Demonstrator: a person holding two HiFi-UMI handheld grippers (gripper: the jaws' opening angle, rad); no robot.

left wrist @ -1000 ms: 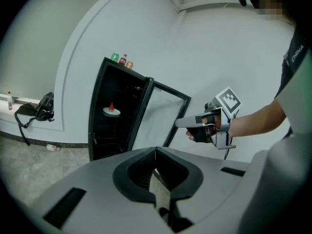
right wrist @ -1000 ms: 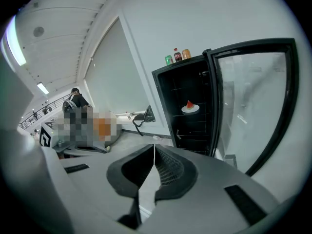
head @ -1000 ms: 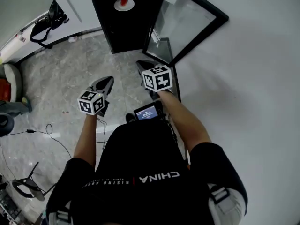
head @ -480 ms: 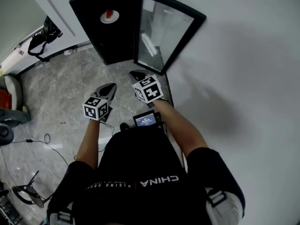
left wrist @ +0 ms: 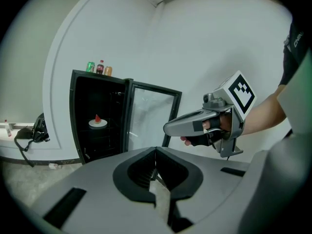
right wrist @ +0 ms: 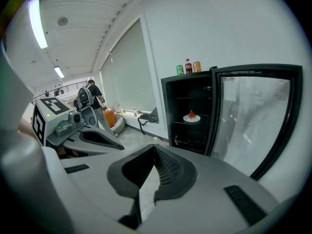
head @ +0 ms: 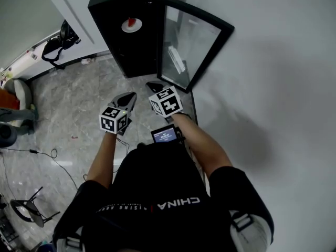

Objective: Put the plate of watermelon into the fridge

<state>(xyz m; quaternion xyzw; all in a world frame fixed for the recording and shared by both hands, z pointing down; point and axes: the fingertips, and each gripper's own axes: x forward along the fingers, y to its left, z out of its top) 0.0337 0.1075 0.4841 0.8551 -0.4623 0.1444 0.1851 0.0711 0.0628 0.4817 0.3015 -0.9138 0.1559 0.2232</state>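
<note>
- Black fridge [head: 126, 46] is seen standing against the white wall [head: 273, 88], with its glass door [head: 189, 43] swung wide to the right; the door's lower edge is found just beside the right gripper [head: 155, 87].
- Grey marble floor [head: 68, 114] is spread between the grippers and the fridge's open front.
- The plate of watermelon [head: 131, 25] is set flat on an inner shelf, well apart from both grippers, and its red wedge is stood tip upward.
- The left gripper [head: 128, 97] and the right gripper are both clenched on nothing.
</note>
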